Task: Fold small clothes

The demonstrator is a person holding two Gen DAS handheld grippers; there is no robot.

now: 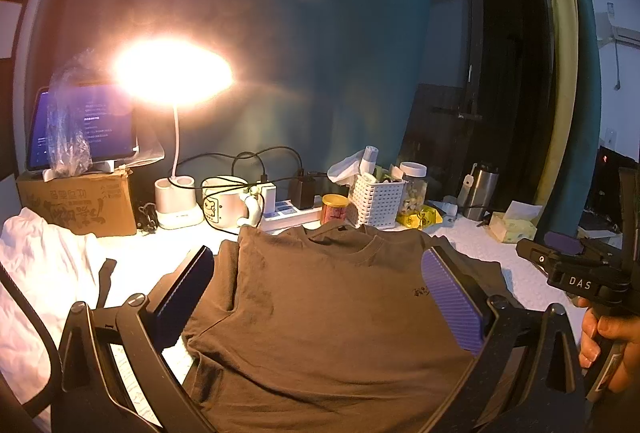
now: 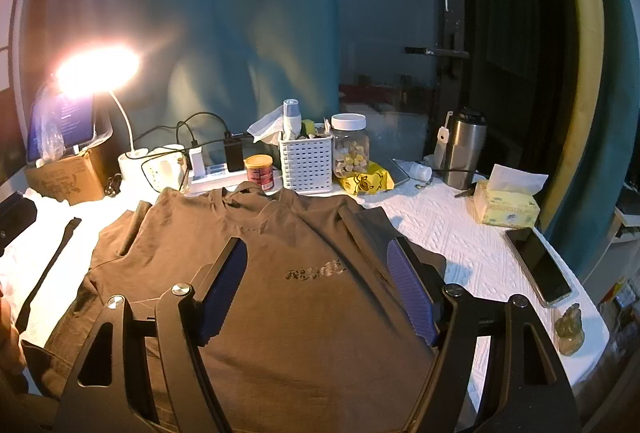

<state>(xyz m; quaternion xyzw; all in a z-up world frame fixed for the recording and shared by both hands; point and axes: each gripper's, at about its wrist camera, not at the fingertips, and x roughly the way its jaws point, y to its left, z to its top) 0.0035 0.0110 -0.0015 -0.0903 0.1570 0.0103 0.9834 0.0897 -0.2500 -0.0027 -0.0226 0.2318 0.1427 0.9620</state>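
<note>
Item: brown T-shirt (image 2: 280,273). Lies front up across the centre and lower half of both frames, on the white table cover (image 2: 452,229), collar toward the clutter at the back. There appear to be two collars, one just behind the other, so a second brown garment may lie under it; I cannot tell for sure. Both sleeves look turned in over the body: one fold edge at left centre of the left wrist view, another at right centre of the right wrist view. I judge the side folds done and the lengthwise fold, hem to collar, not yet made.

Item: my left gripper (image 1: 320,301). Fingers wide apart, holding nothing, spanning the shirt's chest; whether the tips touch the cloth I cannot tell.

Item: my right gripper (image 2: 316,289). Fingers apart, holding nothing, over the printed motif in the centre of its frame. Seen also at the right edge of the left wrist view, in my hand.

Item: white garment (image 1: 44,273). Rumpled at the left edge of the left wrist view, unfolded, seemingly waiting its turn.

Item: surroundings. Lit desk lamp (image 1: 172,73) upper left; white basket (image 2: 306,165) and steel tumbler (image 2: 464,149) along the back; tissue box (image 2: 506,205) and phone (image 2: 538,265) at right, clear of the shirt.
</note>
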